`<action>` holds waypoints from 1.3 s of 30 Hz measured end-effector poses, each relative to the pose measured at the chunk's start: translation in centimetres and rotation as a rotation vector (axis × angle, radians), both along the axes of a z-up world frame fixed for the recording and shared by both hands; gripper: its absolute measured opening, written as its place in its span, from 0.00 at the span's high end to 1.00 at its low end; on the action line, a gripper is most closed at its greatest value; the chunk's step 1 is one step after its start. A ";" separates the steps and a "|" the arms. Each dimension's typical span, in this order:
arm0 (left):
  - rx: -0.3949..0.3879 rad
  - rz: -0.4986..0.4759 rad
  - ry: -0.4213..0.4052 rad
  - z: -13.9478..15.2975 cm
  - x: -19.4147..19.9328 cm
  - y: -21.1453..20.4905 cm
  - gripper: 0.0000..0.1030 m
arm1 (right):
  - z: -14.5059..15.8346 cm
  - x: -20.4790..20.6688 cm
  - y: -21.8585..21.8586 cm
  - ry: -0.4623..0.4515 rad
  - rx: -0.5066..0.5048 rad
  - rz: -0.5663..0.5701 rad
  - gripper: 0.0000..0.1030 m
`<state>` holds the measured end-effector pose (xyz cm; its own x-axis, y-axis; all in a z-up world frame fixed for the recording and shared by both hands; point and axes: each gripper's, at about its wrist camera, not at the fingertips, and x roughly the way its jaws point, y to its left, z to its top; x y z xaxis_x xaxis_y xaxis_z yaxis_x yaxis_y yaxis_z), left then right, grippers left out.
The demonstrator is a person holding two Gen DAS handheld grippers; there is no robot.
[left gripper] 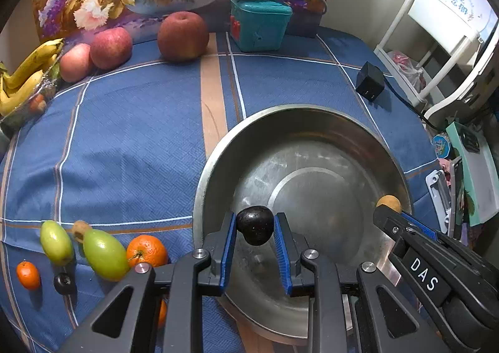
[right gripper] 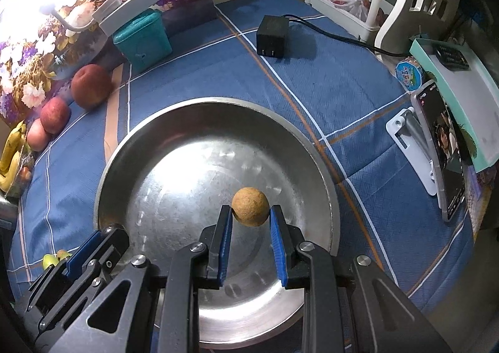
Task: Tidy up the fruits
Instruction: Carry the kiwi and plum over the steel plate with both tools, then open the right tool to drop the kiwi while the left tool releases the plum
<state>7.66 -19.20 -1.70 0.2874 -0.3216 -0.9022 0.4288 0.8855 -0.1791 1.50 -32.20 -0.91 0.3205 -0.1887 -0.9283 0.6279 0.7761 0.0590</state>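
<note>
Two grippers hang over the wide stainless-steel bowl [right gripper: 315, 147], and each of ours carries a fruit. Our left gripper [left gripper: 255, 247] has its blue-padded jaws clamped on a small dark, near-black round fruit [left gripper: 255, 225], pinched at the fingertips above the near side of the bowl's floor. Our right gripper [right gripper: 251, 243] has its jaws closed on a round tan, rough-skinned fruit [right gripper: 250, 206], likewise held at the tips, over the bowl's right half.

Only the left wrist view shows the loose fruit on the blue checked tablecloth [left gripper: 131, 140] just left of the bowl: an orange tangerine [left gripper: 146, 250], two green oval fruits [left gripper: 104, 254], a smaller orange [left gripper: 28, 275] and a little dark fruit [left gripper: 64, 283]. The right wrist view catches only a sliver of green there, behind the other gripper.

Farther back, both views show three red apples [left gripper: 182, 36] in a row, a bunch of yellow bananas [left gripper: 28, 72] at the far left, a teal plastic box [left gripper: 260, 25] and a black power adapter [left gripper: 370, 80]. Only the right view shows a phone on a white stand [right gripper: 436, 153] at the cloth's right edge.
</note>
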 end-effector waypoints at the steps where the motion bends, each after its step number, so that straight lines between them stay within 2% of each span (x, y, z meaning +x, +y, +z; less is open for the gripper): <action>1: 0.000 0.000 0.001 0.0 0.0 0.0 0.74 | 0.0 0.0 0.0 0.000 0.000 0.001 0.75; 11: 0.002 -0.008 0.012 -0.3 0.1 -0.2 0.72 | -0.4 0.1 0.1 0.011 0.006 -0.002 0.75; 16: -0.001 -0.010 0.011 -0.2 0.0 -0.1 0.56 | -0.5 0.2 0.0 0.015 0.011 0.001 0.75; 18: -0.005 -0.010 0.008 0.1 0.0 0.0 0.55 | -0.4 0.2 0.0 0.014 0.009 0.002 0.70; 20: -0.006 -0.009 0.003 0.3 0.0 0.0 0.54 | -0.3 0.1 0.0 0.010 0.006 0.005 0.61; 22: -0.006 -0.004 0.001 0.5 0.1 0.2 0.52 | -0.1 0.0 0.0 0.005 0.004 0.005 0.61; 32: -0.003 0.044 0.006 0.7 0.9 1.6 0.51 | 0.4 -0.2 0.1 -0.012 -0.003 0.007 0.61; 39: -0.012 0.127 0.004 1.0 2.2 4.0 0.51 | 0.3 0.0 0.4 -0.005 -0.003 0.020 0.61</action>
